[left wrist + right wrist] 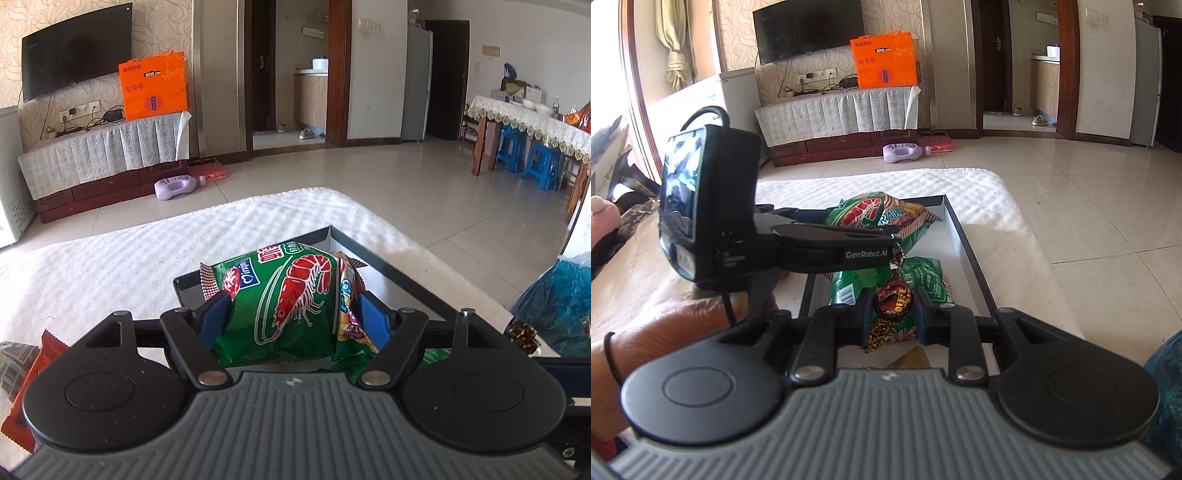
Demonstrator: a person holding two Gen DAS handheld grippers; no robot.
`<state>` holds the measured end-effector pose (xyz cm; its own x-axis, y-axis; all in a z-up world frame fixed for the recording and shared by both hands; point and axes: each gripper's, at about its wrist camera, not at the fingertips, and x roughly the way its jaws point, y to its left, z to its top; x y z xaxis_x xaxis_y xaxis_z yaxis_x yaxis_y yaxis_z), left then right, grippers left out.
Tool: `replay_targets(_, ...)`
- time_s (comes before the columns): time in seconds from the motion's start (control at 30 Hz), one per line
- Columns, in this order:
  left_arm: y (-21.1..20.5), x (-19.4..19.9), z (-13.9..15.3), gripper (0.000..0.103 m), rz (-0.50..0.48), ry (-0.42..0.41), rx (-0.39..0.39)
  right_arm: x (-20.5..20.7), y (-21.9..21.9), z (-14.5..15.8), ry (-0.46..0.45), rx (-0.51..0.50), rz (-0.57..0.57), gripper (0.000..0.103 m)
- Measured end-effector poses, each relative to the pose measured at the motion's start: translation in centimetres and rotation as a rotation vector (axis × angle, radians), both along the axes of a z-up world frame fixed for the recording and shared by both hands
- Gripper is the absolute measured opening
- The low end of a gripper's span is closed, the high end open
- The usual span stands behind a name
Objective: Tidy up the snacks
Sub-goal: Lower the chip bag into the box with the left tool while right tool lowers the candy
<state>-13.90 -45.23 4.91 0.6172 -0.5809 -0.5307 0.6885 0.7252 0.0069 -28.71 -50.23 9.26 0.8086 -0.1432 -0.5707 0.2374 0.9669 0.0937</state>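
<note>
A home living room: wall television (75,48) far left, tiled floor (424,177), dining table (532,122) with stools (543,162) far right.

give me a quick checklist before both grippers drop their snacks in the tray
1. Left gripper shut on the green shrimp snack bag: ok, pads pinch both sides.
2. Only one bag in the left gripper: not ok, a second packet is squeezed in alongside.
3. Right gripper shut on the wrapped candy: ok.
4. Both grippers over the black-rimmed tray: ok.
5. Free space in the tray: ok, white floor shows on its right side.
6. Height above the tray floor: cannot tell.
</note>
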Motion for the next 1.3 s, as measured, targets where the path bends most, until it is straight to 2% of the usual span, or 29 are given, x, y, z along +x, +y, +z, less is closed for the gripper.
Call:
replay_targets(0.17,-0.9,0.0,-1.0,0.079,-0.007,-0.002,0.032,-0.1,0.1,0.0,0.002,0.000,0.000,0.026)
replay_targets(0.37,-0.9,0.0,-1.3,0.079,-0.005,0.002,0.030,0.1,0.2,0.1,0.004,0.000,0.000,0.026)
replay_targets(0.97,0.5,-0.4,-0.9,0.089,0.011,0.003,0.034,0.6,-0.2,-0.3,0.014,-0.003,-0.005,0.026)
replay_targets(1.3,2.2,-1.1,0.0,0.094,0.010,-0.002,0.011,1.3,0.1,-0.9,0.028,-0.015,-0.018,0.026)
